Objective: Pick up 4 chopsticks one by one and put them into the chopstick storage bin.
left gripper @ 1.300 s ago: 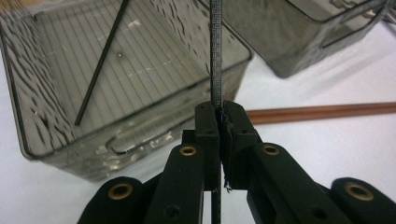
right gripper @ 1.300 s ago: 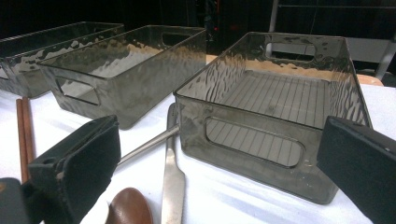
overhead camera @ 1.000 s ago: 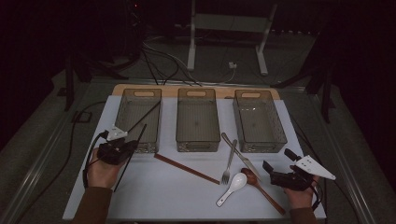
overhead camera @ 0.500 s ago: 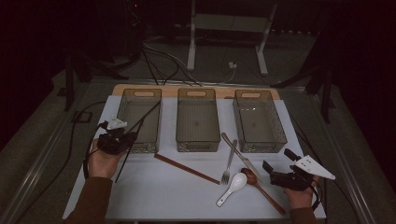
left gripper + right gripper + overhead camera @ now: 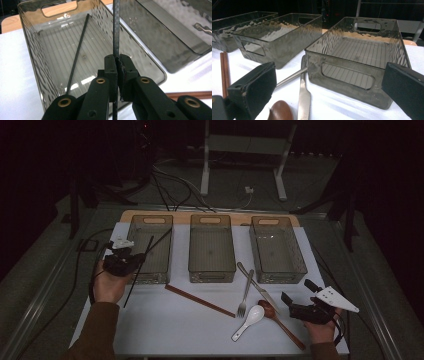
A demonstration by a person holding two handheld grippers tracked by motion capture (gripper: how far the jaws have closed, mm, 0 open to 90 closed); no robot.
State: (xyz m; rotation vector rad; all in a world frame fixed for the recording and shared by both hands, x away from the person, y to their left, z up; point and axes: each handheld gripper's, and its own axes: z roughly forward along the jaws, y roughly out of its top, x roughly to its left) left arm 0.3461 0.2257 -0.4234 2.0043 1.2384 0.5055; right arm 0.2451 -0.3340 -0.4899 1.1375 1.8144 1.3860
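Note:
My left gripper (image 5: pixel 123 261) (image 5: pixel 117 59) is shut on a thin black chopstick (image 5: pixel 142 262) (image 5: pixel 116 30), which stands up between the pads and leans over the near end of the left bin (image 5: pixel 150 222) (image 5: pixel 30 50). A second black chopstick (image 5: pixel 78 52) lies slanted inside that bin. My right gripper (image 5: pixel 298 292) (image 5: pixel 330 75) rests open at the table's near right, jaws wide and nothing between them. It faces the right bin (image 5: pixel 300 255) (image 5: pixel 352 62).
The middle bin (image 5: pixel 211 247) (image 5: pixel 279 40) stands between the other two. On the white mat lie a pair of brown chopsticks (image 5: pixel 200 301) (image 5: pixel 224 72), a fork (image 5: pixel 245 292), a knife (image 5: pixel 257 287) (image 5: pixel 304 97), a white spoon (image 5: pixel 250 317) and a wooden spoon (image 5: pixel 277 317) (image 5: pixel 280 111).
My left gripper has carried the black chopstick away from the person and a little up, toward the left bin. The right gripper has stayed put.

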